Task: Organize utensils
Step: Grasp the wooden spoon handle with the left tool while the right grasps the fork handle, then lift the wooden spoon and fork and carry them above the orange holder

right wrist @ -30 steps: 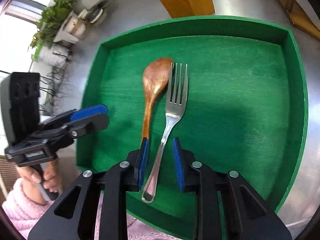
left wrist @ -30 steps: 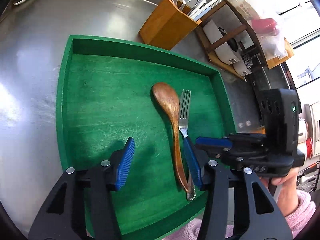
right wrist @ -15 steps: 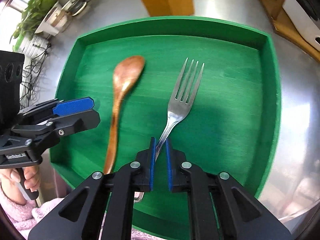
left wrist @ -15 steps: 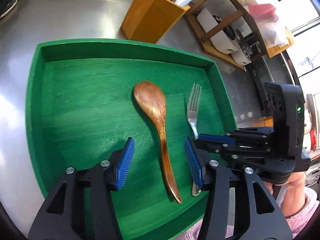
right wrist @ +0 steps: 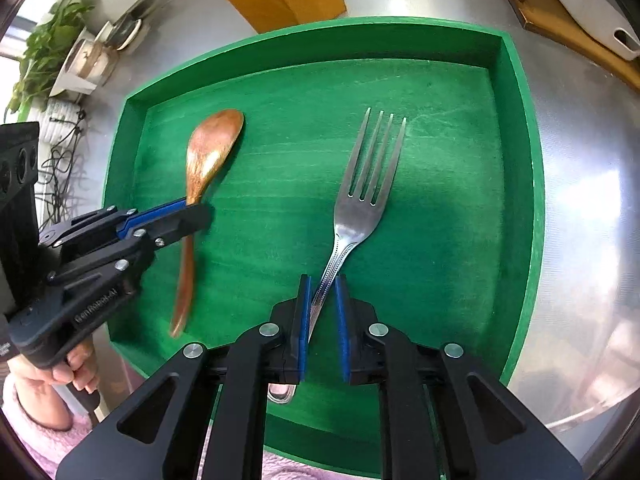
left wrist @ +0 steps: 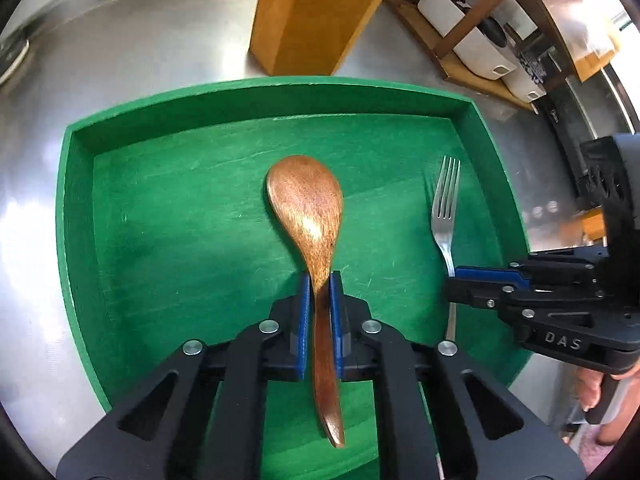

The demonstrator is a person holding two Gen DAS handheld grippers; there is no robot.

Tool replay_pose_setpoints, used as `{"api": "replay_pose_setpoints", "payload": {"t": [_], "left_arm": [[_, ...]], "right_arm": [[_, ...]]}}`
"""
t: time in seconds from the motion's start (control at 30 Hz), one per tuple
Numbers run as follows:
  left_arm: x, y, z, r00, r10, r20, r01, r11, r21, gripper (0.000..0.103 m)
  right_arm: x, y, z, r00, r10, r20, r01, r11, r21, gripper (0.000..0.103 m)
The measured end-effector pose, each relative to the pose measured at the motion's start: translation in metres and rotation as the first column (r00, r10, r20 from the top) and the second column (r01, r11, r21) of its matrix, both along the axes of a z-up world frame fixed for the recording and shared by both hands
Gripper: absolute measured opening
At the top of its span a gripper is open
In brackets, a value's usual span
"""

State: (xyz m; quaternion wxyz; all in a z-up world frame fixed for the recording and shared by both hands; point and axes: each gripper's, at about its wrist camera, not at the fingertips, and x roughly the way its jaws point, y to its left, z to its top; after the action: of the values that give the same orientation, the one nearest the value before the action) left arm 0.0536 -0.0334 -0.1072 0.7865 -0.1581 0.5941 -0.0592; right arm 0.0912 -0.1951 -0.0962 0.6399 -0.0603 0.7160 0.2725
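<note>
A wooden spoon lies in the green tray, bowl pointing away. My left gripper is shut on the spoon's handle. A metal fork lies to the spoon's right in the tray, tines pointing away. My right gripper is shut on the fork's handle. The fork and right gripper show at the right of the left wrist view. The spoon and left gripper show at the left of the right wrist view.
A wooden utensil holder stands behind the tray on the steel counter. A wooden rack with white dishes stands at the back right. Potted plants stand at the far left.
My left gripper has closed on the spoon's handle. The spoon and fork have moved apart in the tray. My right gripper stays shut on the fork.
</note>
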Motion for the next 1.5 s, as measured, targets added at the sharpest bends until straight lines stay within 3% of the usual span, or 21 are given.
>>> {"api": "replay_pose_setpoints", "payload": {"t": [0.17, 0.33, 0.47, 0.53, 0.67, 0.8, 1.0, 1.17, 1.23, 1.3, 1.43, 1.5], "left_arm": [[-0.001, -0.002, 0.002, 0.999, -0.027, -0.025, 0.028, 0.999, 0.022, 0.008], [0.009, -0.002, -0.001, 0.994, -0.035, -0.099, 0.036, 0.999, 0.007, 0.008], [0.012, -0.001, -0.002, 0.990, -0.052, -0.131, 0.053, 0.999, 0.006, 0.010], [0.012, -0.002, -0.002, 0.989, -0.063, -0.132, 0.064, 0.998, 0.007, 0.009], [0.012, -0.004, 0.000, 0.989, -0.080, -0.122, 0.083, 0.996, 0.016, 0.008], [0.008, -0.004, 0.000, 0.993, -0.071, -0.091, 0.072, 0.997, 0.016, 0.007], [-0.010, 0.011, 0.018, 0.999, -0.033, 0.013, 0.034, 0.999, -0.018, 0.007], [-0.028, 0.016, 0.041, 0.986, 0.005, 0.164, -0.006, 1.000, 0.004, 0.007], [-0.033, 0.019, 0.049, 0.976, 0.024, 0.217, -0.027, 1.000, 0.014, 0.007], [-0.038, 0.022, 0.057, 0.961, 0.047, 0.272, -0.050, 0.999, 0.006, 0.008], [-0.048, 0.029, 0.069, 0.923, 0.097, 0.373, -0.103, 0.995, -0.004, 0.008], [-0.052, 0.032, 0.074, 0.901, 0.127, 0.415, -0.130, 0.991, -0.022, 0.008]], "right_arm": [[0.005, 0.002, -0.003, 0.999, -0.022, -0.031, 0.020, 0.999, -0.049, 0.013], [0.010, 0.021, -0.007, 0.998, 0.005, -0.067, -0.014, 0.991, -0.133, 0.013], [0.021, 0.029, -0.013, 0.991, -0.021, -0.130, 0.003, 0.991, -0.136, 0.022], [0.022, 0.033, -0.013, 0.993, -0.001, -0.120, -0.018, 0.988, -0.153, 0.022], [0.018, 0.043, -0.010, 0.996, 0.054, -0.067, -0.066, 0.978, -0.200, 0.011], [0.016, 0.036, -0.009, 0.996, 0.036, -0.076, -0.046, 0.990, -0.136, 0.006], [0.014, 0.019, 0.006, 1.000, 0.019, 0.016, -0.018, 0.999, -0.045, 0.006], [0.003, 0.011, 0.033, 0.985, 0.017, 0.172, -0.028, 0.998, 0.057, 0.006], [0.002, 0.006, 0.039, 0.964, -0.002, 0.266, -0.023, 0.996, 0.092, 0.006], [-0.003, 0.002, 0.050, 0.923, -0.034, 0.384, -0.017, 0.991, 0.129, 0.006], [-0.002, -0.009, 0.066, 0.865, -0.106, 0.491, 0.003, 0.978, 0.207, 0.006], [-0.004, -0.009, 0.074, 0.819, -0.135, 0.558, 0.005, 0.973, 0.229, 0.006]]}}
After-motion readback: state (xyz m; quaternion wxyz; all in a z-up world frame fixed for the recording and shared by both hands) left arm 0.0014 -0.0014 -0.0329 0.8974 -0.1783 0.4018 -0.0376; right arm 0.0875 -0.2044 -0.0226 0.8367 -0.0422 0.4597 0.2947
